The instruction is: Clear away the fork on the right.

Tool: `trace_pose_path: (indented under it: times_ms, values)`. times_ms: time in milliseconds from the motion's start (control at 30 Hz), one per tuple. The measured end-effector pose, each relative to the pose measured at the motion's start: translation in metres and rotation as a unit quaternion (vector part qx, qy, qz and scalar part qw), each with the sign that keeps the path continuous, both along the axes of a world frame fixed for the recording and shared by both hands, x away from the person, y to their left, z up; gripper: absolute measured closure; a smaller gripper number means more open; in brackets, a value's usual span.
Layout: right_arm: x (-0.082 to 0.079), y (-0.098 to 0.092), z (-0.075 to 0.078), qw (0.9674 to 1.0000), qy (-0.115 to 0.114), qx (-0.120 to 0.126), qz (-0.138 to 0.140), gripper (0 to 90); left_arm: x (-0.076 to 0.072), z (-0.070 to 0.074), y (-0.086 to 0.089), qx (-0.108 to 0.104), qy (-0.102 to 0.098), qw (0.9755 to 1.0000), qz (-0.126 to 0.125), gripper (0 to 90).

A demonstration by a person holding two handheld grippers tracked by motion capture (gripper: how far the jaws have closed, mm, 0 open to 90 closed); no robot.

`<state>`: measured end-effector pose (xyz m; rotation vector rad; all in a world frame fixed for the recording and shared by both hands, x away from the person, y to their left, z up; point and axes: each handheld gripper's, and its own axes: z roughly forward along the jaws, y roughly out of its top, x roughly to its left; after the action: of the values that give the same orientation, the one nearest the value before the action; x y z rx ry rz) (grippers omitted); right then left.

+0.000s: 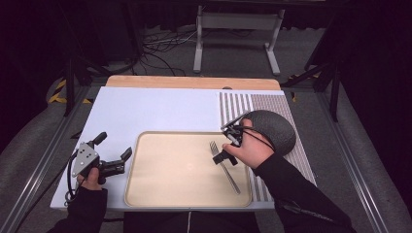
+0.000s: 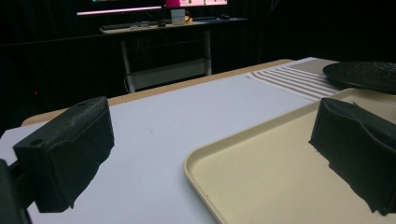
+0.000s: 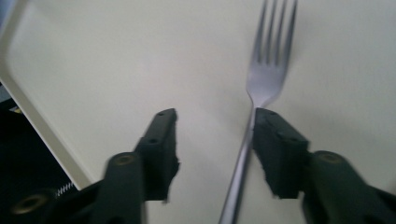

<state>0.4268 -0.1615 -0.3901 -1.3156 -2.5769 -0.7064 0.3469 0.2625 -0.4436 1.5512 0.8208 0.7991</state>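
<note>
From the high view, a cream tray (image 1: 145, 194) sits at the near middle of the white worktop (image 1: 145, 107), and a metal fork (image 1: 223, 165) lies flat in its right half, tines pointing away from the person and handle running toward the near right corner. The right gripper (image 1: 228, 153) hangs just over the fork's neck, held by a hand that comes in from the right, with a dark round plate (image 1: 277, 128) on the striped mat (image 1: 238, 104) just behind that hand. The left gripper (image 1: 114, 153) rests off the tray's left edge, its jaws spread and nothing between them. In the left gripper view, the two black jaws stand wide apart over the bare worktop and the tray's rim (image 2: 201, 158), gripping nothing, and the dark plate (image 2: 364, 74) shows far off at the right. In the right gripper view, the jaws are released and parted above the tray floor (image 3: 93, 60); the fork (image 3: 268, 60) lies on the tray with its handle running down just inside the right-hand jaw, close against that pad, while the other pad stands well clear of it, so nothing is clamped. As a judgement, the fork looks already set down on the tray and let go, so the placing seems done; what appears left is drawing the right gripper up and away without nudging the handle, and perhaps dealing with the plate, which is not yet on the tray.
</note>
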Motion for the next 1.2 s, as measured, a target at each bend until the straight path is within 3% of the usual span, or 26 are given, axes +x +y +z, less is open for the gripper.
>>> trace_pose_path:
  times_ms: [33, 67, 133, 233, 267, 400, 533, 600, 733, 967, 1033, 1133, 1200]
  values:
    - [0.0, 0.0, 0.0, 1.0, 0.0, 0.0, 0.0, 43.6, 0.0, 0.0, 0.0, 0.0, 0.0, 1.0, 0.0, 0.2]
    - [-0.001, 0.003, 0.001, 0.9995, -0.026, 0.016, 0.008, 37.9, 0.0, 0.0, 0.0, 0.0, 0.0, 1.0, 0.001, 0.2]
    - [-0.001, 0.006, 0.001, 0.9951, -0.085, 0.03, 0.039, 29.0, 0.0, 0.0, 0.0, 0.0, 0.0, 1.0, 0.0, 0.2]
    - [0.001, 0.01, 0.001, 0.9798, -0.166, 0.021, 0.109, 26.6, 0.0, 0.0, 0.0, 0.0, -0.001, 1.0, 0.001, 0.2]
    - [0.002, 0.011, 0.0, 0.9744, -0.183, 0.022, 0.13, 26.5, 0.0, 0.0, 0.0, 0.001, -0.001, 1.0, 0.001, 0.2]
    - [0.006, 0.012, 0.001, 0.96, -0.222, 0.039, 0.166, 25.1, 0.0, 0.0, 0.0, 0.001, -0.001, 1.0, 0.0, 0.2]
    - [0.01, 0.014, 0.001, 0.9501, -0.241, 0.057, 0.189, 27.8, 0.0, 0.0, 0.0, 0.001, 0.0, 1.0, 0.0, 0.2]
    - [0.01, 0.015, 0.001, 0.9485, -0.244, 0.064, 0.191, 28.4, 0.0, 0.0, 0.0, 0.001, 0.0, 1.0, 0.001, 0.2]
    - [0.014, 0.018, -0.002, 0.9402, -0.258, 0.086, 0.205, 33.2, 0.0, 0.0, 0.0, 0.0, 0.0, 1.0, -0.001, 0.2]
    - [0.02, 0.024, -0.008, 0.932, -0.263, 0.096, 0.23, 41.8, 0.0, 0.0, 0.001, 0.001, -0.001, 1.0, -0.001, 0.2]
    - [0.021, 0.024, -0.009, 0.9314, -0.263, 0.095, 0.232, 43.4, 0.0, 0.0, 0.001, 0.001, -0.001, 1.0, -0.001, 0.2]
    - [0.025, 0.025, -0.014, 0.9298, -0.258, 0.084, 0.248, 52.3, 0.0, 0.0, 0.001, 0.002, -0.001, 1.0, -0.001, 0.2]
    - [0.027, 0.024, -0.018, 0.9265, -0.259, 0.075, 0.262, 59.4, 0.0, 0.0, 0.001, 0.001, -0.001, 1.0, -0.001, 0.2]
